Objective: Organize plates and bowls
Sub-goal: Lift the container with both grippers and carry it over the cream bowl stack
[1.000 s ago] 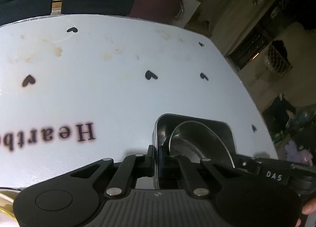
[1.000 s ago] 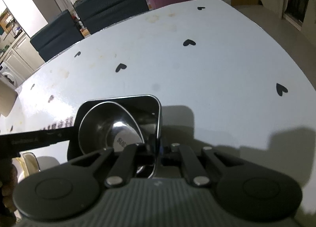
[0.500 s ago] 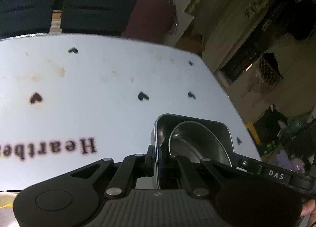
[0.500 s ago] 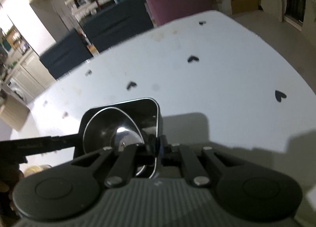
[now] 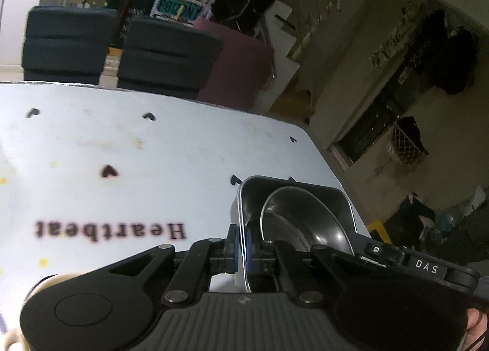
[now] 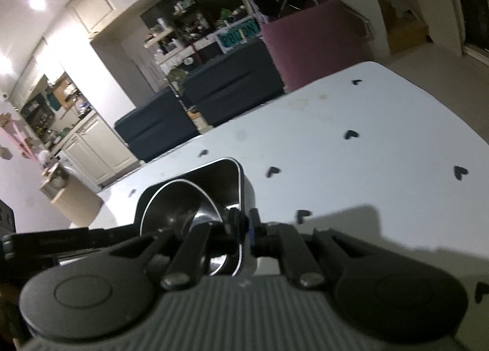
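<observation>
A rectangular steel tray with a round steel bowl lying in it hangs above the white table, carried between both grippers. My left gripper is shut on the tray's left wall. In the right wrist view my right gripper is shut on the opposite wall of the tray, with the bowl just left of its fingers. Each gripper's body shows at the edge of the other's view.
The table bears black hearts and the word "Heartbeat". Dark blue chairs and a maroon chair stand beyond its far edge. The floor drops away off the table's right edge. A cream object peeks in at lower left.
Both grippers have risen with the tray and bowl between them. Both views have tipped upward, so the table sits lower in frame and more of the room shows.
</observation>
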A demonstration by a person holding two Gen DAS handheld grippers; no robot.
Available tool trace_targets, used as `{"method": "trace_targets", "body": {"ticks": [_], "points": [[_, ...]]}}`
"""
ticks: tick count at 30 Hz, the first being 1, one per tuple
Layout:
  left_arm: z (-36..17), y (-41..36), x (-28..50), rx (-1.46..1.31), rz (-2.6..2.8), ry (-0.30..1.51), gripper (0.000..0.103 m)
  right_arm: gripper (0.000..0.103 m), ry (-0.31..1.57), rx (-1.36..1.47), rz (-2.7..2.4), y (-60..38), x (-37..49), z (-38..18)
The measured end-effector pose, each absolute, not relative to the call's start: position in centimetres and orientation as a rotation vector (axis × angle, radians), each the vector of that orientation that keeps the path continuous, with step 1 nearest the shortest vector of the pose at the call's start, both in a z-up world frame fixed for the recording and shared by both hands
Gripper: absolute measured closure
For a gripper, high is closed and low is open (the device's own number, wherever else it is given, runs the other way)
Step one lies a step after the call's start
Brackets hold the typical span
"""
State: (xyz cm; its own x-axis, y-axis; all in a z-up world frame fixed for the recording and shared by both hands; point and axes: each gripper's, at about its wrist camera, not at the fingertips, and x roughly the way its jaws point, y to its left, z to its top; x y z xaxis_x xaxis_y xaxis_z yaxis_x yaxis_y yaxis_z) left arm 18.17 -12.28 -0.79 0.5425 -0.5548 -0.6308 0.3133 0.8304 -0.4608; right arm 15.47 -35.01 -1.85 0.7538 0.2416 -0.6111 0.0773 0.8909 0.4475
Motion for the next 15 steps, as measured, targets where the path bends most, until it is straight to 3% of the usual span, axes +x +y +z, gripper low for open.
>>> {"method": "trace_targets", "body": {"ticks": [15], "points": [[1.6,-1.3,12.1,-0.417,-0.400,0.734,0.098,0.095,0.694,0.458,0.262,-30.5,13.8,-0.5]]}}
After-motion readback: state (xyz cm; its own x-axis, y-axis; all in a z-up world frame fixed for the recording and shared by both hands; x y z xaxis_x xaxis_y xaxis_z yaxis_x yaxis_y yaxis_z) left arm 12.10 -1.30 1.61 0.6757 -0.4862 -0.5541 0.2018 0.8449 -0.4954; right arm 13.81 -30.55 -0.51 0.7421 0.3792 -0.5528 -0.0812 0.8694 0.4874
